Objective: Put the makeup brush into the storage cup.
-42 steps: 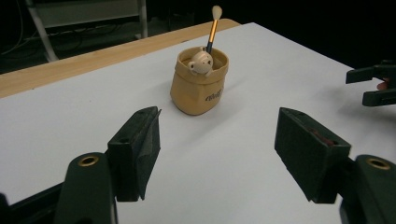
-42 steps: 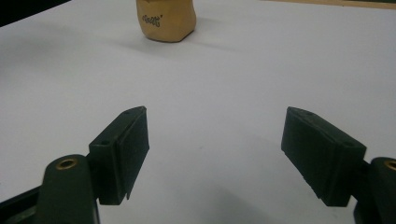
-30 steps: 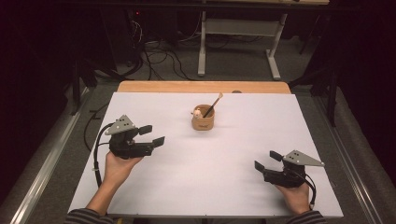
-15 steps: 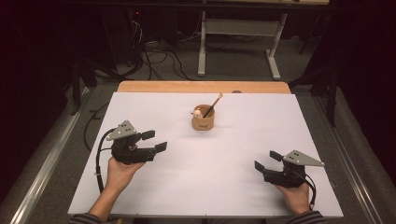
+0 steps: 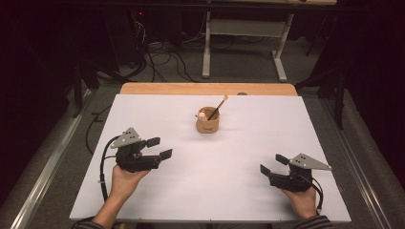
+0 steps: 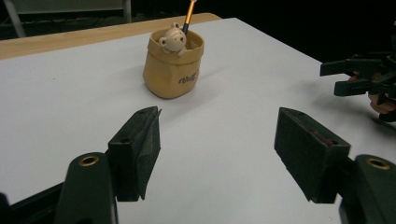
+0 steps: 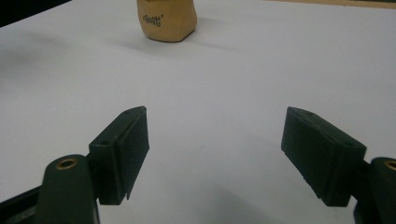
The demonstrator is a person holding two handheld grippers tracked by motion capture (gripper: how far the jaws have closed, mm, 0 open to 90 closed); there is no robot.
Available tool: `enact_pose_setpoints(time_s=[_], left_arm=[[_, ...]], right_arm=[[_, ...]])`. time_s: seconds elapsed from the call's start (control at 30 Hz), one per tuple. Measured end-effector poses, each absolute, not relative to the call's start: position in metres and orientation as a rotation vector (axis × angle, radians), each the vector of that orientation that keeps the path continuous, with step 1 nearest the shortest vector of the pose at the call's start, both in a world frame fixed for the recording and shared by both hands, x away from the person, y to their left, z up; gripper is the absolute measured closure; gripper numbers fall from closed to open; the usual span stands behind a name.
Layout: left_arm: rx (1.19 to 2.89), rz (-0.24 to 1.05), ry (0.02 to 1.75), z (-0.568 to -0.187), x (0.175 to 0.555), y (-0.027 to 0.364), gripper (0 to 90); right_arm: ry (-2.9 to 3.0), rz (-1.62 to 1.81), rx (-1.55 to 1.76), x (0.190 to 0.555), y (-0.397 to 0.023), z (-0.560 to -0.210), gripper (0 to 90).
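Note:
A small tan pouch-shaped holder (image 5: 207, 121) stands upright near the middle back of the white table top (image 5: 239, 157). A little bear figure (image 6: 173, 36) and a thin orange-handled stick (image 6: 188, 12) poke out of it. My left gripper (image 5: 160, 148) is held low at the left, open and empty, its jaws pointing right toward the holder (image 6: 172, 65). My right gripper (image 5: 271, 164) rests at the front right, open and empty, with the holder (image 7: 166, 19) far ahead of it. The right gripper (image 6: 362, 77) also appears at the edge of the left gripper view.
A strip of wooden desk (image 5: 205, 88) runs along the table's far edge. Beyond it are a white table frame (image 5: 243, 43) and cables (image 5: 162, 62) on a dark floor. A metal rail (image 5: 43, 176) runs along the left side.
My left gripper has drifted toward the front and slightly right. The right gripper and the holder have stayed put.

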State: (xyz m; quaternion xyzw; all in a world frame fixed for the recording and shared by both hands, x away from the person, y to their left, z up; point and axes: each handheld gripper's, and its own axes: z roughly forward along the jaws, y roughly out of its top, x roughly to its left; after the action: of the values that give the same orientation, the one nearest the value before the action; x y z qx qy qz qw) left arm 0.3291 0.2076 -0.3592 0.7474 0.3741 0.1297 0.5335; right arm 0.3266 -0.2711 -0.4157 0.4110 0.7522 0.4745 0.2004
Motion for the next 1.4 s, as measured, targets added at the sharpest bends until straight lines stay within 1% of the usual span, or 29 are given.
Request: enact_pose_setpoints(time_s=[1.4], left_arm=[[1.784,0.249,0.926,-0.387,0.322,0.200,32.1]], right_arm=[[2.107,1.327,1.143,0.326,-0.270,-0.416,24.9]])
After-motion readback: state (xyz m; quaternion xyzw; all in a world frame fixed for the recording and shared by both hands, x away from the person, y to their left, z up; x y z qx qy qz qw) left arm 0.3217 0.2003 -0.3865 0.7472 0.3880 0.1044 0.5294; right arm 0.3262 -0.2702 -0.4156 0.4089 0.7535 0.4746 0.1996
